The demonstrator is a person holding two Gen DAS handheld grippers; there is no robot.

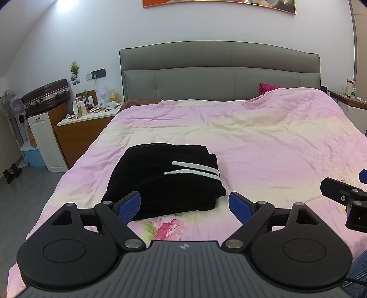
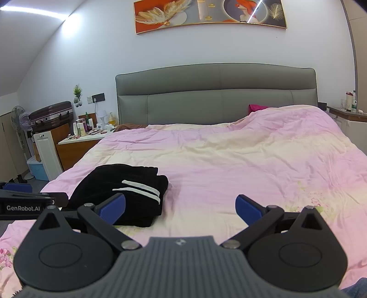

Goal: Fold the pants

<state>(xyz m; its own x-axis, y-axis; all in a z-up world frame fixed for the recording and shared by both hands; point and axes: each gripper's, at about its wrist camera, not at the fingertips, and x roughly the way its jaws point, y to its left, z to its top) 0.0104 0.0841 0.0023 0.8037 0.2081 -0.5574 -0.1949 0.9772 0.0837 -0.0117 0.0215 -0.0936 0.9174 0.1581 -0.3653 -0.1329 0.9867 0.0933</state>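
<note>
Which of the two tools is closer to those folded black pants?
Left. The left tool sits right in front of the black pants, open. The right tool is off to their right, open over bare quilt.

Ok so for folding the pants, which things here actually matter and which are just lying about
Part of the job:
black pants, lying folded on the pink quilt
left gripper, open
right gripper, open

Just lying about:
suitcase
bedside table crowded with bottles
standing fan
blue bin
potted plant
wall painting
magenta pillow
</note>
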